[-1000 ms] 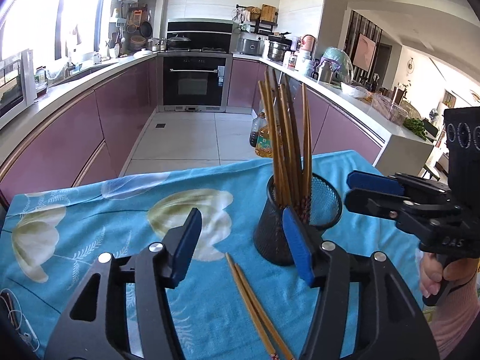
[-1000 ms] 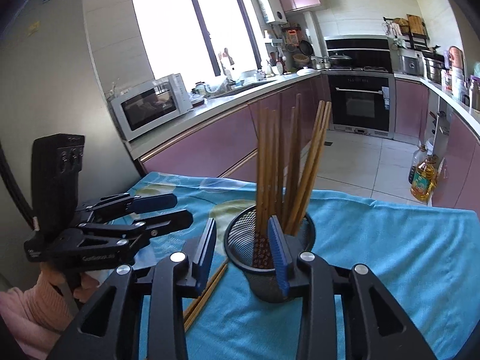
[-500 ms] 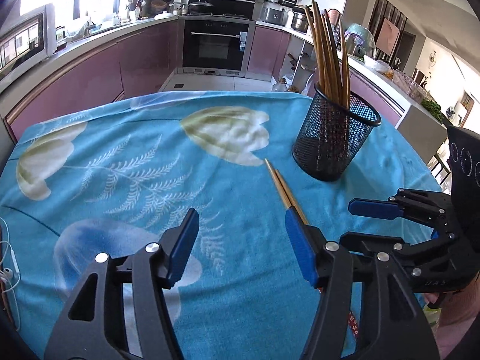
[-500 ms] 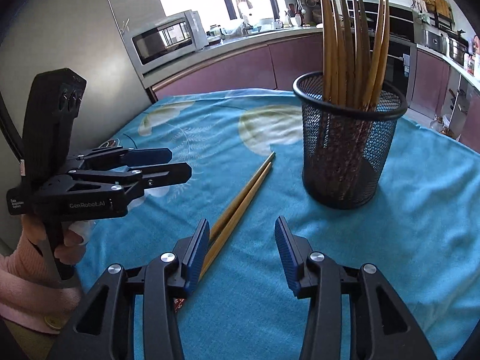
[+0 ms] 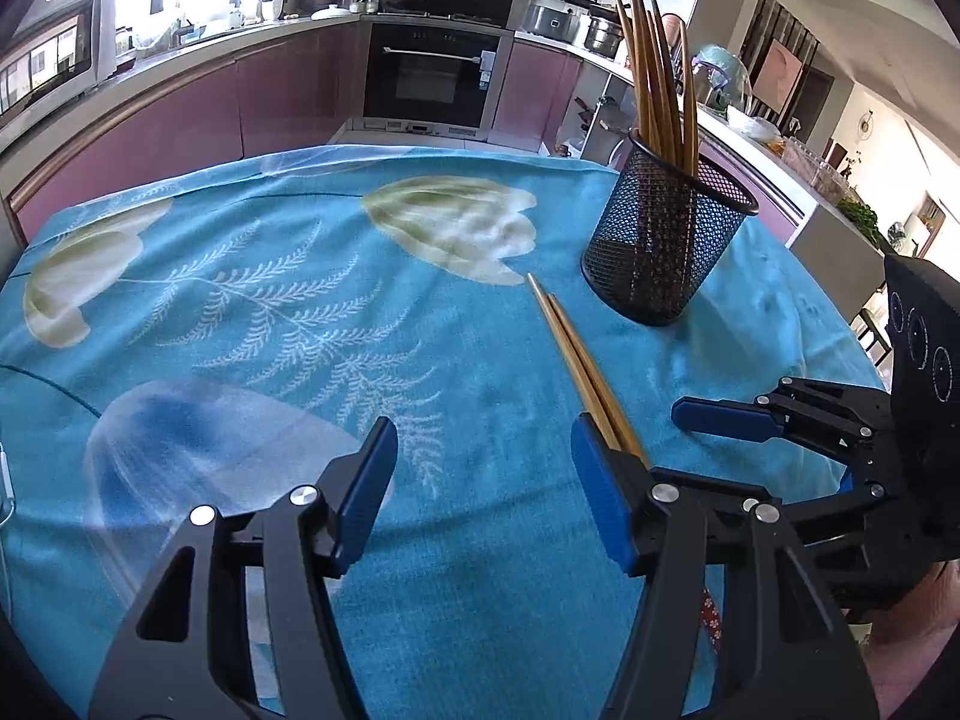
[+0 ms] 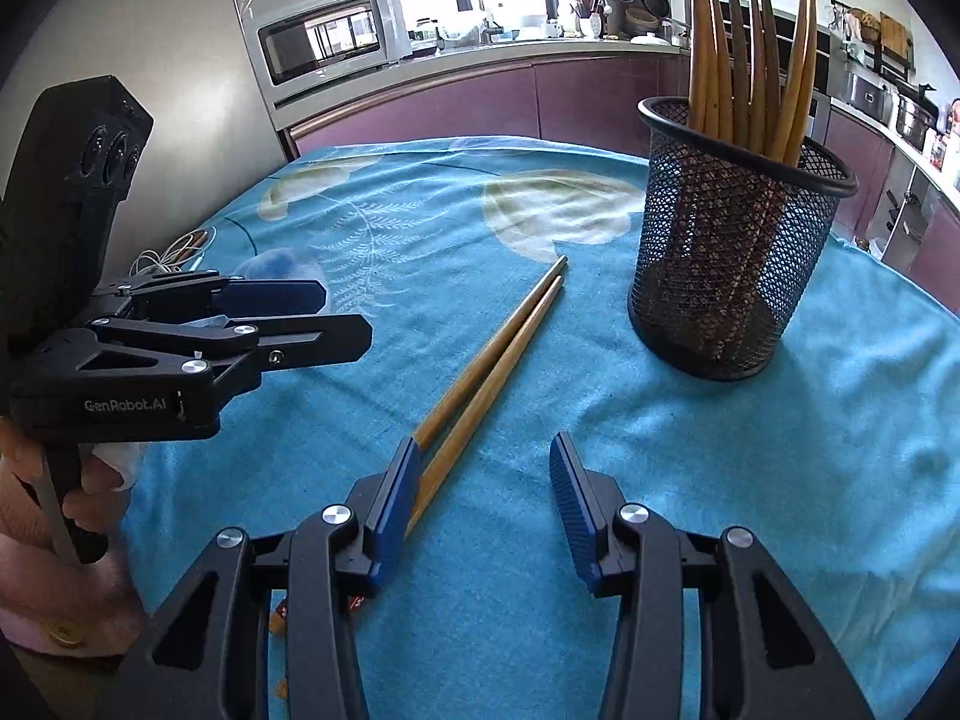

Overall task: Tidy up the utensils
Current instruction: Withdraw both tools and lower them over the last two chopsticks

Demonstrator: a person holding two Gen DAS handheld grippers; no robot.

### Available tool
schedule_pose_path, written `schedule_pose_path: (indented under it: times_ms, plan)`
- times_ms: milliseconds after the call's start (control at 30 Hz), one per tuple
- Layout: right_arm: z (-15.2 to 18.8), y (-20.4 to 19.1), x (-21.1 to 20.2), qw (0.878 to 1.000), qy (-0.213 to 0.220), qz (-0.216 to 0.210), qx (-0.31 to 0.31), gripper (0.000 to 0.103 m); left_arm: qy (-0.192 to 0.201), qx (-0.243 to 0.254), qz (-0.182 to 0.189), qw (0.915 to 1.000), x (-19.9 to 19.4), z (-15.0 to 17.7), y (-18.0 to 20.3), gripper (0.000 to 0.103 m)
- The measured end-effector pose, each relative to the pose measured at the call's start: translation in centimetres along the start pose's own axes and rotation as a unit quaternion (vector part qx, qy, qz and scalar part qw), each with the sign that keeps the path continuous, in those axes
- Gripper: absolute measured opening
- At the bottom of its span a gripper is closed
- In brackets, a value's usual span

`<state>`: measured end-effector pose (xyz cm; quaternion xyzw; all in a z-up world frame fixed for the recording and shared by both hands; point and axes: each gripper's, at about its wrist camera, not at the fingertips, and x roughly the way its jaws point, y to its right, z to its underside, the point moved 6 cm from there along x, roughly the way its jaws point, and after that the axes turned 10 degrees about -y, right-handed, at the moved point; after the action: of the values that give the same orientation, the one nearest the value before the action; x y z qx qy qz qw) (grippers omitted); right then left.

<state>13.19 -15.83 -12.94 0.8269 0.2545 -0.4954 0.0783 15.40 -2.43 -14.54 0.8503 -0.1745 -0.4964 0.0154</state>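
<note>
A pair of wooden chopsticks (image 5: 573, 348) lies side by side on the blue flowered tablecloth (image 5: 270, 312); the pair also shows in the right wrist view (image 6: 492, 366). A black mesh holder (image 5: 663, 240) with several chopsticks stands upright beyond them, also in the right wrist view (image 6: 732, 240). My left gripper (image 5: 483, 480) is open and empty, its right finger just over the near ends of the loose pair. My right gripper (image 6: 480, 486) is open and empty, its left finger beside the same ends. Each gripper shows in the other's view: the left (image 6: 288, 324), the right (image 5: 726, 420).
A white cable (image 6: 174, 252) lies at the cloth's far left edge. Behind the table run purple kitchen cabinets (image 5: 180, 120), an oven (image 5: 432, 78) and a microwave (image 6: 324, 36). The table's right edge (image 5: 840, 324) drops off close behind the holder.
Both grippers have pulled back from the mesh holder and come down low over the cloth, to the near ends of the loose chopsticks. Both stay open.
</note>
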Motion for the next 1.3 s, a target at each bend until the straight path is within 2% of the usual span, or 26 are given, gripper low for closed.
schedule_pose_path:
  times_ms: [167, 367, 567, 833, 1300]
  plan:
    - [-0.1, -0.1, 0.2, 1.000, -0.003, 0.012, -0.003, 0.043, -0.006, 0.003, 0.004, 1.0000, 0.5, 0.3, 0.6, 0.060]
    - [0.0, 0.7, 0.1, 1.000, -0.001, 0.010, 0.013, 0.030, -0.008, 0.011, 0.008, 0.9999, 0.8, 0.4, 1.1, 0.060]
    - [0.2, 1.5, -0.1, 1.000, -0.002, -0.007, 0.030, 0.025, -0.010, 0.022, 0.013, 0.9996, 1.1, 0.5, 1.8, 0.060]
    - [0.2, 2.0, -0.2, 0.999, -0.005, -0.017, 0.040, 0.022, -0.018, 0.048, 0.019, 0.9985, 1.8, 0.6, 3.6, 0.058]
    - [-0.1, 2.5, -0.1, 0.999, -0.005, -0.015, 0.041, 0.020, -0.031, 0.054, 0.005, 0.9980, 3.1, -0.1, 4.4, 0.055]
